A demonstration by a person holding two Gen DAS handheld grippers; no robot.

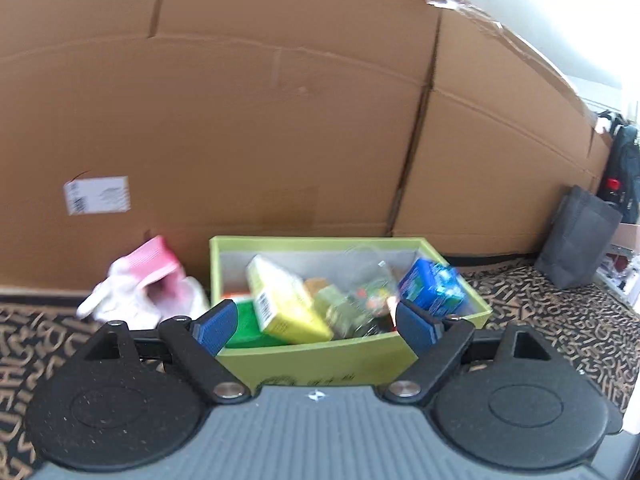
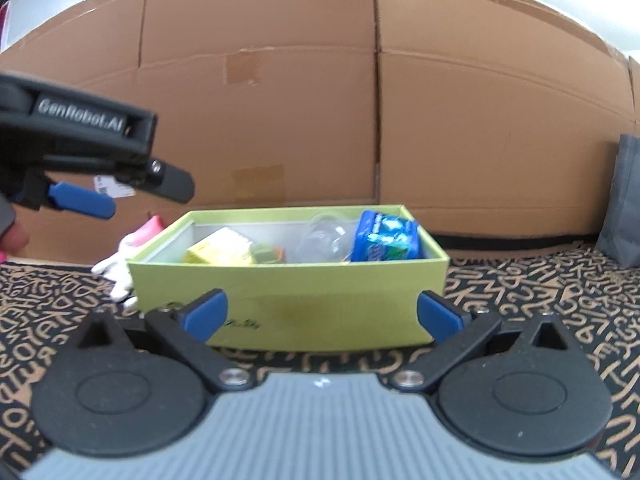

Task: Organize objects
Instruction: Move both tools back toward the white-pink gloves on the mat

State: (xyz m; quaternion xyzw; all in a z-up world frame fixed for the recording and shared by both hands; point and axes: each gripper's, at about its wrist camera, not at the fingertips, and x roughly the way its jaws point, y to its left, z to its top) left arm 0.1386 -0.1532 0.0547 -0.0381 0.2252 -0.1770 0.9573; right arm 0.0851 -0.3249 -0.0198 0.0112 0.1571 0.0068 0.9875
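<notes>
Left gripper (image 1: pixel 316 322) is spread wide and empty, hovering above the near wall of the green box (image 1: pixel 304 356); right gripper (image 2: pixel 320 316) is likewise spread and empty, lower down, just in front of the same box (image 2: pixel 288 304). In the right view the left gripper (image 2: pixel 120 196) sits up at left, above the mat, carrying nothing. Box contents: yellow carton (image 1: pixel 286 300) leaning at an angle, clear plastic container (image 1: pixel 368 288) in the middle, blue packet (image 1: pixel 434 292) against the right wall, some green and orange items under them that I can't identify. One item outside: pink-and-white glove (image 1: pixel 144 288), lying on the mat just beside the box's left wall, near the cardboard. My read: most of the sorting is done and the glove is the last loose piece. The next move probably falls to the left gripper since it's nearer: swing left, drop to the mat, pinch the cloth, lift over the wall, release inside. Soft fabric, so grab a bunched part; a loose finger may drag on the rim. Surface is a black mat (image 2: pixel 540 292) with tan lettering. Behind the box stands a wall of big cardboard sheets (image 2: pixel 280 100); a dark grey bag (image 1: pixel 576 236) sits at far right, with a backpack (image 1: pixel 624 160) beyond it.
</notes>
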